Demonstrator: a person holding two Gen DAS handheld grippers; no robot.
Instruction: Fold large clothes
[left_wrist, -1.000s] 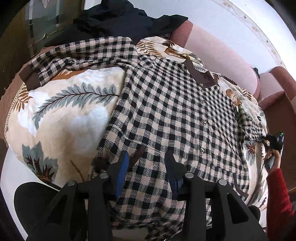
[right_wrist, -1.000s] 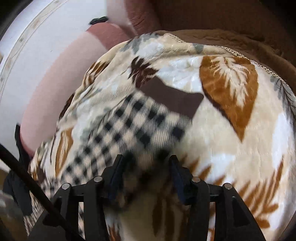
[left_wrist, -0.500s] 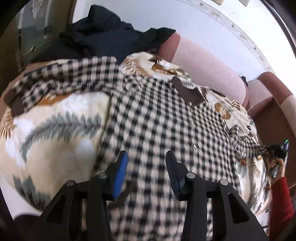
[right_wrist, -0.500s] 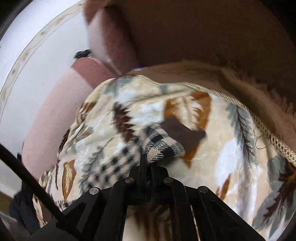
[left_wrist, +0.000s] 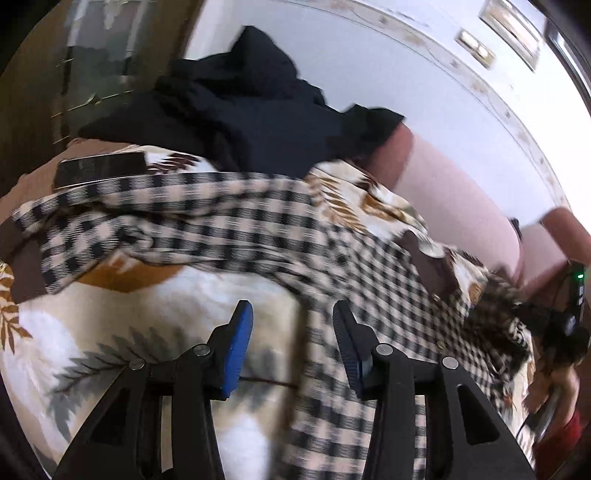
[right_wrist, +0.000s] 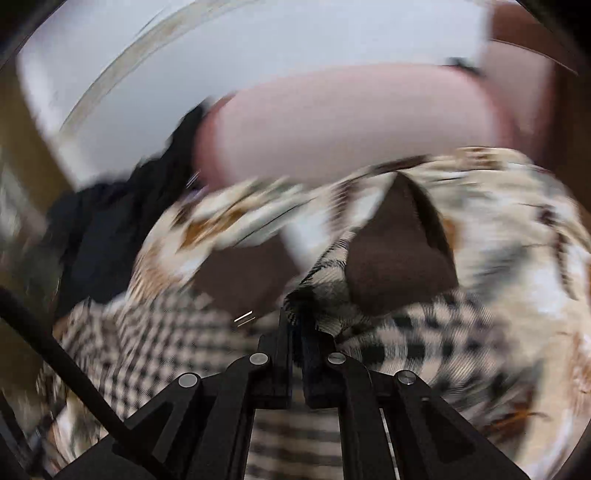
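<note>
A black-and-beige checked shirt (left_wrist: 369, 280) with brown cuffs and collar lies spread on a leaf-patterned blanket (left_wrist: 110, 332). My left gripper (left_wrist: 291, 332) is open and empty, hovering above the blanket at the shirt's left edge, below its outstretched left sleeve (left_wrist: 166, 221). My right gripper (right_wrist: 297, 321) is shut on the shirt's right sleeve (right_wrist: 388, 332) near the brown cuff (right_wrist: 399, 266) and holds it lifted over the shirt body (right_wrist: 166, 339). The right wrist view is blurred.
A pile of dark clothes (left_wrist: 251, 122) sits at the back on the pink sofa (left_wrist: 454, 199). A black phone (left_wrist: 99, 168) lies on the blanket at the far left. A white wall (left_wrist: 369, 62) stands behind. The person's red-sleeved arm (left_wrist: 565, 432) shows at right.
My right gripper, shut on the sleeve, has lifted it and swung it left over the shirt body. My left gripper has moved left and farther up, from over the shirt front to its left edge.
</note>
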